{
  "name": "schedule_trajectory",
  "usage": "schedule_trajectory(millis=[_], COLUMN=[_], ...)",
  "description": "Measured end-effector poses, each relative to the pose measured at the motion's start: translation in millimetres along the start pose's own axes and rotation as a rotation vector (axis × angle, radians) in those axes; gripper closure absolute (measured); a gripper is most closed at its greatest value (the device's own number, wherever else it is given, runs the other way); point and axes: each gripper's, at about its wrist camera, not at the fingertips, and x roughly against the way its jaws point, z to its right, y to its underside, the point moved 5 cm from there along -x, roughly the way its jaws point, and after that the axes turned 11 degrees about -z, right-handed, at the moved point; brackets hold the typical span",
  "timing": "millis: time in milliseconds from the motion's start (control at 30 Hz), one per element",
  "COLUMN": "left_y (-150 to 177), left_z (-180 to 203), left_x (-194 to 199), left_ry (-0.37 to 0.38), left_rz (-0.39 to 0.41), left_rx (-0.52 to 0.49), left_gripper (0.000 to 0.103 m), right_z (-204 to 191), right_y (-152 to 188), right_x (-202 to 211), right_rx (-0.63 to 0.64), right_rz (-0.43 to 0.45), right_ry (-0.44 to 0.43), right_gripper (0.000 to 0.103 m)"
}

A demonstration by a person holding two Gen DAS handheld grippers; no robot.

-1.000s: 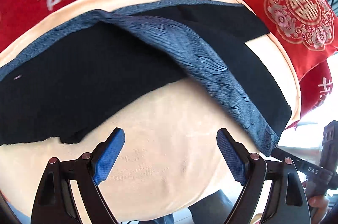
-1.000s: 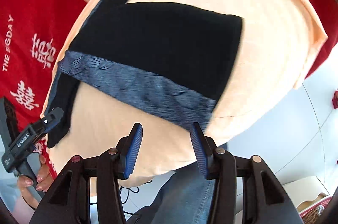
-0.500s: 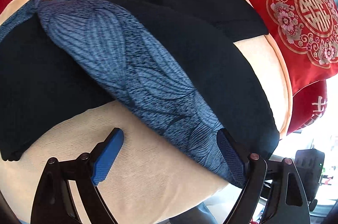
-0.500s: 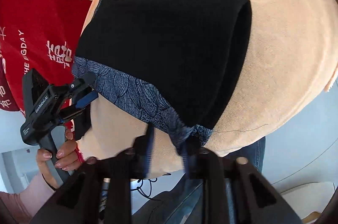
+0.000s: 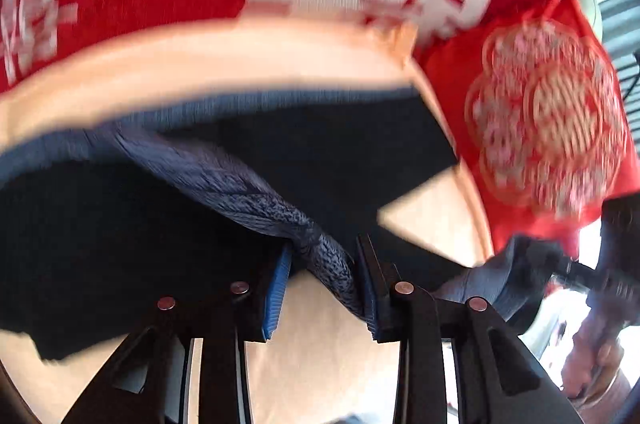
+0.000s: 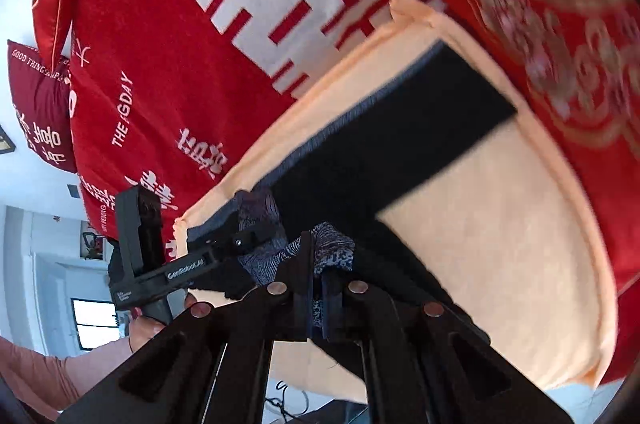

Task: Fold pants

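Both grippers now hold the same garment. The left gripper [image 5: 320, 284] has just been closing its jaws, and between them sits a bunched fold of the blue patterned band of the black pants [image 5: 120, 244]; the blue pads press on it from both sides. The right gripper [image 6: 316, 288] has its jaws closed tight on another part of that patterned band, which bulges out above the fingertips. The pants lie spread on the peach-coloured cushion [image 6: 500, 224], with one black leg reaching toward the far edge, near the red pillow with a gold round ornament [image 5: 548, 128]. Behind the cushion hangs a red cloth with large white characters [image 6: 180, 44]. In the right wrist view the left gripper appears at the near-left edge of the cushion, just beside the right one, held by a hand [image 6: 152, 328] in a pink sleeve.

The step in hand seems to be to lift the band edge and carry it over the legs to make a fold. To do it well, I think both hands should rise together and stay level with each other, so that the band stays stretched and does not sag in the middle. The move should be slow, because the pictures are blurred and a quick pull may drag the whole pants across the cushion. The lifted edge should land square on the leg ends before the jaws let go.
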Motion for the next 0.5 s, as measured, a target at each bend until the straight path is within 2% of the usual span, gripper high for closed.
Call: schedule_trajectory(millis=[33, 67, 100, 133, 200, 233, 267, 300, 333, 367, 433, 500], left_y=[-15, -24, -34, -45, -53, -55, -54, -51, -45, -41, -24, -9], left_z=[1, 1, 1, 0, -10, -18, -26, -37, -49, -58, -82, -104], left_x=[8, 14, 20, 27, 37, 37, 35, 30, 25, 18, 4, -10], left_ry=[-0.043, -0.078, -0.118, -0.176, -0.255, -0.287, -0.31, -0.331, -0.349, -0.374, -0.446, -0.486], left_rz=[0.031, 0.049, 0.074, 0.117, 0.16, 0.153, 0.145, 0.128, 0.104, 0.08, 0.038, -0.01], left_rx=[-0.006, -0.02, -0.034, -0.051, -0.072, -0.066, -0.05, -0.022, 0.002, 0.023, 0.067, 0.124], left_gripper=[0.064, 0.056, 0.032, 0.019, 0.019, 0.019, 0.019, 0.019, 0.019, 0.019, 0.019, 0.019], right_z=[-1, -1, -1, 3, 9, 15, 24, 28, 31, 31, 25, 28], right_y=[-22, -49, -67, -87, -122, -131, -136, -145, -148, -148, -142, -121], right_x=[2, 2, 1, -1, -12, -18, -25, -33, -36, -37, -34, -27], right_rx=[0.015, 0.034, 0.048, 0.058, 0.076, 0.085, 0.089, 0.09, 0.097, 0.105, 0.119, 0.095], right_rz=[0.001, 0.0, -0.002, -0.008, -0.028, -0.038, -0.06, -0.077, -0.075, -0.062, -0.017, 0.006], right_ry=[0.02, 0.044, 0.062, 0.088, 0.157, 0.203, 0.255, 0.308, 0.37, 0.384, 0.391, 0.378], right_gripper=[0.1, 0.1, 0.1, 0.099, 0.096, 0.096, 0.089, 0.06, 0.041, 0.021, 0.021, 0.021])
